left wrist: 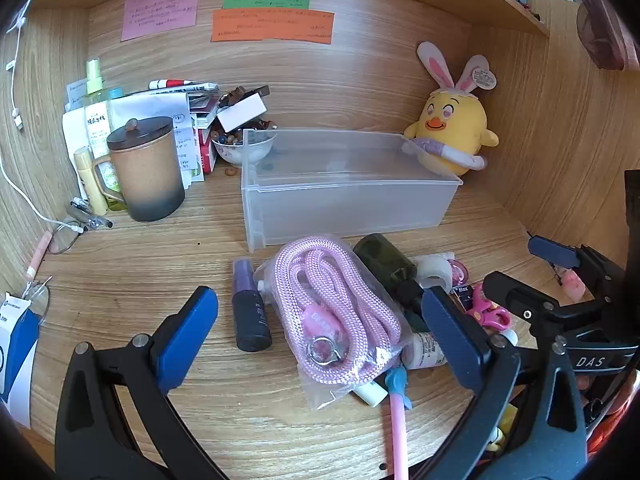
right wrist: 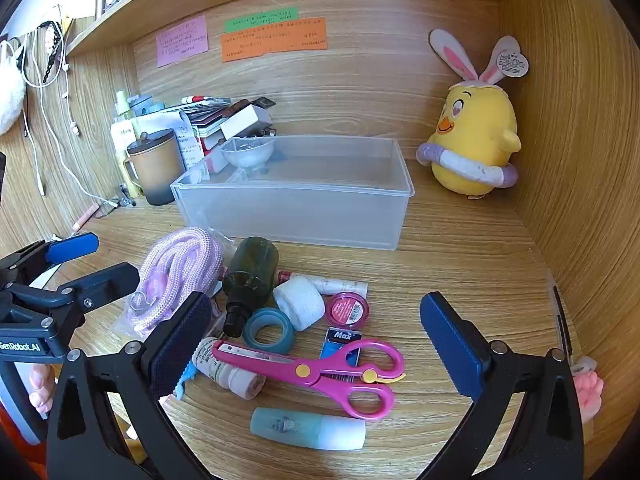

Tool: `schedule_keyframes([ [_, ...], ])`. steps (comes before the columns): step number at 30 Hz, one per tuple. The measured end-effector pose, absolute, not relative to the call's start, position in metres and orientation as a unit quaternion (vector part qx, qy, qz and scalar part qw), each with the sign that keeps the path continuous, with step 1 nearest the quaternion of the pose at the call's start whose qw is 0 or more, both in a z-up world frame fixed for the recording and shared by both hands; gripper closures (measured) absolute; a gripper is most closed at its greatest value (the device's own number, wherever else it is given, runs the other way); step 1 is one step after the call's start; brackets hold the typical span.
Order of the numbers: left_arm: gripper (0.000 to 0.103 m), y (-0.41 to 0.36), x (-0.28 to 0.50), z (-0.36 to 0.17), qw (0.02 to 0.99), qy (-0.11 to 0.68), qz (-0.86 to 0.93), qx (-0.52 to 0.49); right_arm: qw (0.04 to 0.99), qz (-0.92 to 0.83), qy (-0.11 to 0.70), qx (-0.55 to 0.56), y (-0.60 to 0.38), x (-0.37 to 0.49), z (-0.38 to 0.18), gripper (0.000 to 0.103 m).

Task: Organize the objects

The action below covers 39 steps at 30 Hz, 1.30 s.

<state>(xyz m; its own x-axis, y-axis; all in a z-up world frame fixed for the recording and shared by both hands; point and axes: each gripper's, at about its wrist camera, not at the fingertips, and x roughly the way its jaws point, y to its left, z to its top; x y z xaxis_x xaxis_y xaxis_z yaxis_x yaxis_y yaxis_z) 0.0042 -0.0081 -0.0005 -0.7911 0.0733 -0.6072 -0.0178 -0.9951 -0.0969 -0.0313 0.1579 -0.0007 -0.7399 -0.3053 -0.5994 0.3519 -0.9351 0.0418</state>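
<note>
A clear plastic bin point(left wrist: 348, 208) point(right wrist: 296, 216) stands empty at the back of the desk. In front of it lies a pile: a bagged pink rope point(left wrist: 332, 312) point(right wrist: 176, 272), a purple-black tube point(left wrist: 248, 312), a dark green bottle point(left wrist: 384, 260) point(right wrist: 252, 272), pink scissors point(right wrist: 320, 372), blue tape roll point(right wrist: 268, 330), white gauze roll point(right wrist: 300, 304), pink compact point(right wrist: 346, 310) and a teal tube point(right wrist: 308, 428). My left gripper point(left wrist: 320, 332) is open, hovering over the rope bag. My right gripper point(right wrist: 316, 340) is open above the scissors.
A brown lidded mug point(left wrist: 148, 172), bottles, papers and a bowl of beads point(left wrist: 240, 146) crowd the back left. A yellow plush chick point(left wrist: 452, 132) point(right wrist: 476, 136) sits back right. Wooden walls close in the desk on three sides. Glasses point(left wrist: 64, 236) lie at left.
</note>
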Motion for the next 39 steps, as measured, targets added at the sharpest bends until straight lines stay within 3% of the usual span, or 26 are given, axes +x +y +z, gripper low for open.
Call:
schedule_keyframes([
  [39,0.0,0.004,0.01,0.003,0.021,-0.019,0.95,-0.312,0.184,-0.931,0.032,0.313,0.158,-0.027,0.004,0.0],
])
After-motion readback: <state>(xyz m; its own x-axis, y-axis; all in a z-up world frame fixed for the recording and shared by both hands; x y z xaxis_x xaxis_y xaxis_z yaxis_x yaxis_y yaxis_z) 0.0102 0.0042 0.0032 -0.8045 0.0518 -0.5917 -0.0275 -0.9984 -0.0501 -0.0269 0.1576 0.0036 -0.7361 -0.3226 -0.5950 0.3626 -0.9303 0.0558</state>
